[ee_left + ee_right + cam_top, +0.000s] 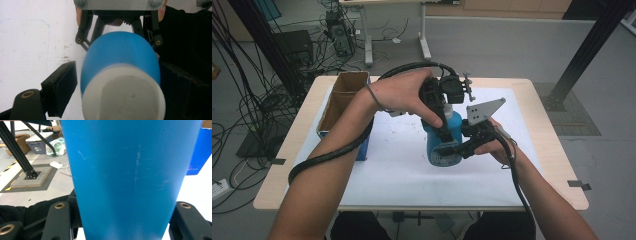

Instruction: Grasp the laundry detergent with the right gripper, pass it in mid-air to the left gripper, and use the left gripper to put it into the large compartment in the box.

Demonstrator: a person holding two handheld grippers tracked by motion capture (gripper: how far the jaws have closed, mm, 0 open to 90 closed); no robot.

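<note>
A blue bottle (438,146) with a white cap (122,97) stands upright on the white sheet (387,175) at the middle of the table. My right gripper (458,148) comes in level from the right and is shut on the bottle's lower body (127,175), one jaw on each side. My left gripper (445,109) points down over the bottle's top, which the hand hides in the high view. In the left gripper view the cap sits between the jaws of the left gripper (120,75). The left pad (61,87) stands a small gap off it, so this gripper is open.
An open cardboard box (343,95) with a blue side (363,149) stands at the table's left edge. The wooden table rim (557,150) frames the sheet. A black frame post (584,52) rises behind on the right, and cables lie on the floor at the left.
</note>
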